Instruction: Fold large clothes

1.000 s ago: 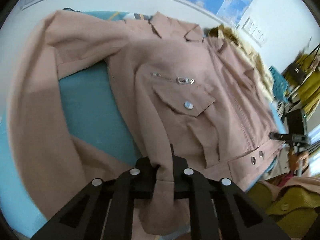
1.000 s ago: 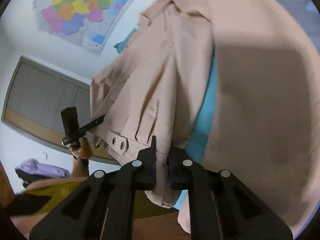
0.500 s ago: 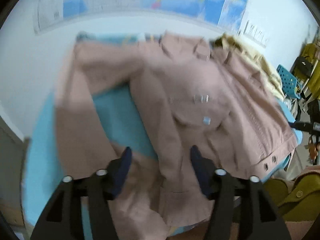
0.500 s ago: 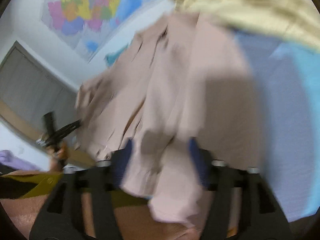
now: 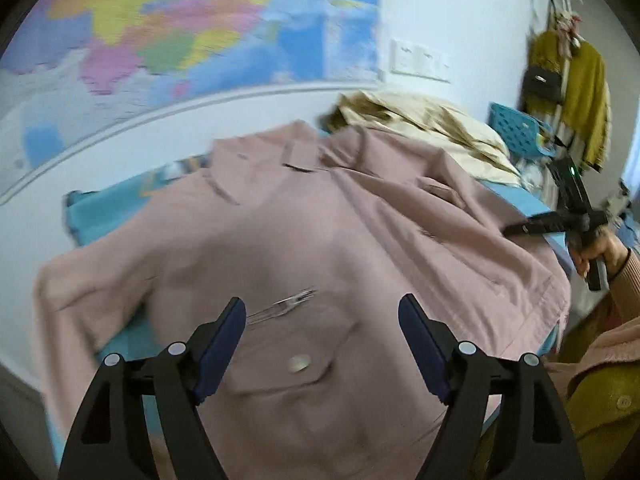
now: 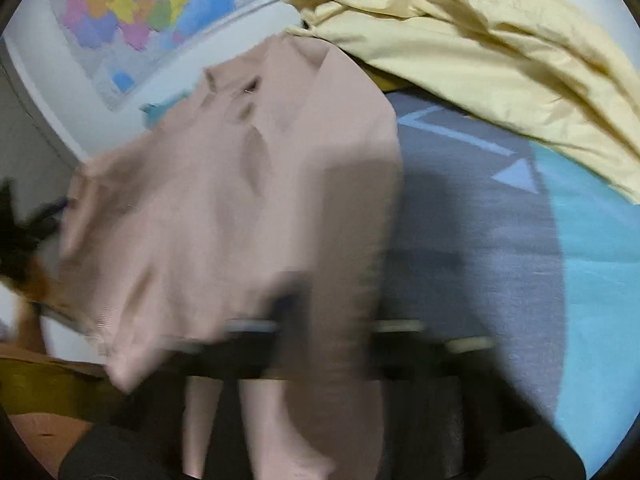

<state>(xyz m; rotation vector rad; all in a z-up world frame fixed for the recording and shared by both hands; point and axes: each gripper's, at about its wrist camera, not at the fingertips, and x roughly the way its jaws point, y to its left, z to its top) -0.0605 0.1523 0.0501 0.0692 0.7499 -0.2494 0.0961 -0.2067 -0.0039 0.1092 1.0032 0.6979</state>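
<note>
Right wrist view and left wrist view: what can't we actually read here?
- Right gripper, right wrist view: motion blur smears its fingers, and the pink jacket drapes over them; whether cloth is pinched cannot be told.
- Jacket's lower hem, both views: cut off by the bottom edge and the gripper bodies.
- Wall map, left wrist view: blurred, labels unreadable.
- Yellow garment: its type is unclear; it is bunched and cropped by the rim.

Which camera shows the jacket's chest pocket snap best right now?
Left wrist: the snap sits in plain view on the pink jacket. The right wrist view is blurred; it shows the jacket's collar and side, no snap.
</note>
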